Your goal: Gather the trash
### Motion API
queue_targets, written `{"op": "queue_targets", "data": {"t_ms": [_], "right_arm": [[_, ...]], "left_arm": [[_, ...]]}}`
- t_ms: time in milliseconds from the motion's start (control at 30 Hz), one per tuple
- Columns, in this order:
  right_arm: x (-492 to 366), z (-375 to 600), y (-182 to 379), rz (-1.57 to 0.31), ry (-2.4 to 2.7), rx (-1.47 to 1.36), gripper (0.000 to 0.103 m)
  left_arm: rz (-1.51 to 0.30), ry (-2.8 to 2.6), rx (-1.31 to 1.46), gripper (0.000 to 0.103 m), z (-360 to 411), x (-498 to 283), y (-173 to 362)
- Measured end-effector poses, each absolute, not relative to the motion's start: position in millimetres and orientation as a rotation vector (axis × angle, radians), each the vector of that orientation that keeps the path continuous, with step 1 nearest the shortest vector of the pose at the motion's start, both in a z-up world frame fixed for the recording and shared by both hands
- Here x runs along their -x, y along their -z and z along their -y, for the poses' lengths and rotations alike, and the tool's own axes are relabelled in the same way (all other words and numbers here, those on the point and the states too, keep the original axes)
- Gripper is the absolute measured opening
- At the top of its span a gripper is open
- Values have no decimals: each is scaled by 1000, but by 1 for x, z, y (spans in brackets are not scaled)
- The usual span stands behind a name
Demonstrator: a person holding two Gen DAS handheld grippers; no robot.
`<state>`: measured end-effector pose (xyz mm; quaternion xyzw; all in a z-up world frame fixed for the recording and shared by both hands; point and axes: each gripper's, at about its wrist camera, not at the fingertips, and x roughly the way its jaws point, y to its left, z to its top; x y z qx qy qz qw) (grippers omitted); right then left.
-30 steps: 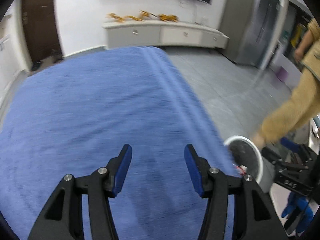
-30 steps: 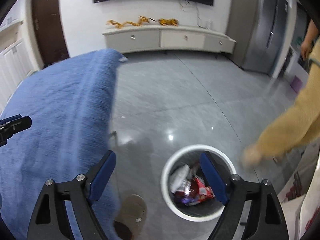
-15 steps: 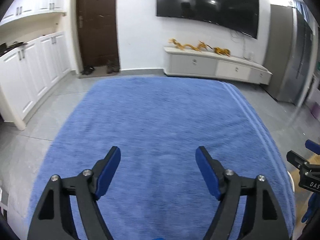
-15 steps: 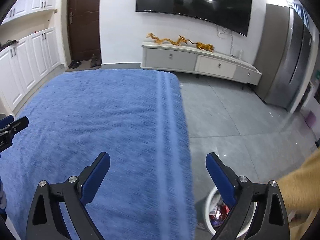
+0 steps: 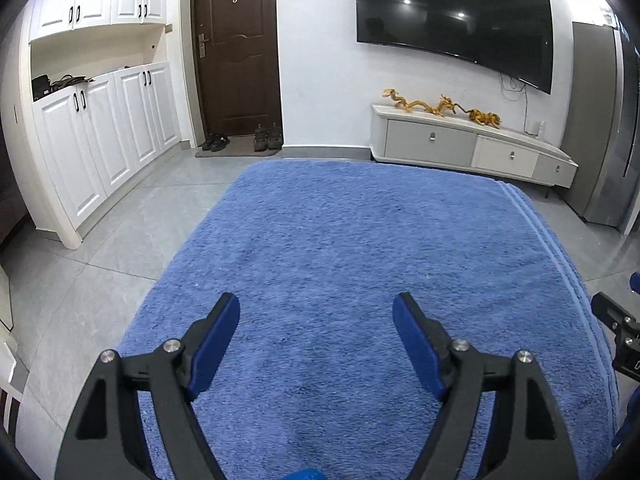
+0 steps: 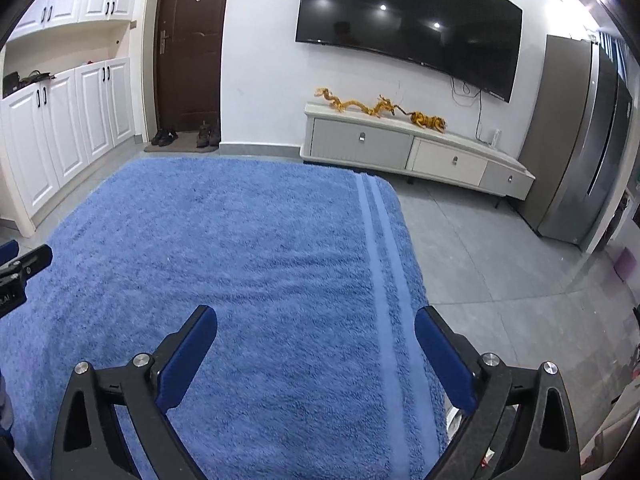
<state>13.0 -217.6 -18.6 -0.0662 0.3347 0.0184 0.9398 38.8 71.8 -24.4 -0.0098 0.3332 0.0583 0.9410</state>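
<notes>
My left gripper stands open above a blue terry cloth spread over a wide flat surface, with nothing between its blue pads. My right gripper hovers over the same blue cloth near its striped right edge. Its jaws are opening and are empty. A sliver of the white trash bin shows on the floor behind the right finger. No loose trash shows on the cloth in either view.
Grey tile floor lies to the right of the cloth. A low TV cabinet with golden figures stands at the far wall under a television. A dark door, shoes, white cupboards and a steel fridge ring the room.
Both views have swung left from the bin and floor onto the blue cloth. The person in tan clothes has left view. Both grippers' jaws have spread wider.
</notes>
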Motion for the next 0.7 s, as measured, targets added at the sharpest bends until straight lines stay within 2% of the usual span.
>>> {"op": "queue_targets", "data": {"t_ms": [700], "right_arm": [[9,249,21,-632,-21,66,103]], "left_arm": [[-605,-120,-48,81,-26,-15,-1]]}}
